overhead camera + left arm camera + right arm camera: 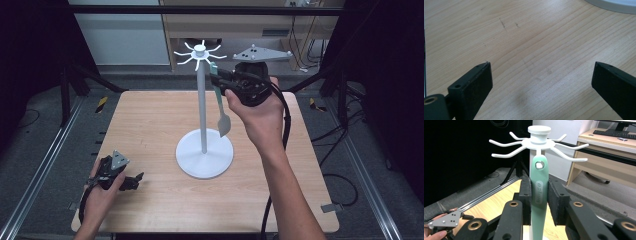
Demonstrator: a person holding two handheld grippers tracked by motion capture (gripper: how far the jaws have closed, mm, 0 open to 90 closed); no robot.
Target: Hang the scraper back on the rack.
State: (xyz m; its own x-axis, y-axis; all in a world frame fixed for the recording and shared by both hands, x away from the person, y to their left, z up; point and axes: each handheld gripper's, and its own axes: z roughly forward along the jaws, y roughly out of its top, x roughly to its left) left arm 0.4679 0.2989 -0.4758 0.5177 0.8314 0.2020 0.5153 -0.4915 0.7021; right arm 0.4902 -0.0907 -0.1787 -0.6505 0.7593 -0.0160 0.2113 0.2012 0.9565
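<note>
A white hook stand (201,100) rises from a round base (205,160) at the table's middle, its hooks spreading out from the top knob (539,131). My right gripper (218,79) is shut on the handle of a mint-green utensil (223,122), which hangs straight down beside the pole. In the right gripper view the handle (539,195) sits between the black pads, and its end hole lies over the tip of one hook (539,165). My left gripper (134,181) rests low at the table's front left, with its jaws wide apart over bare wood (541,72).
The wooden table (150,120) sits inside a dark metal frame. An edge of the stand's base (614,5) crosses the top right of the left gripper view. Desks and cables stand behind the table.
</note>
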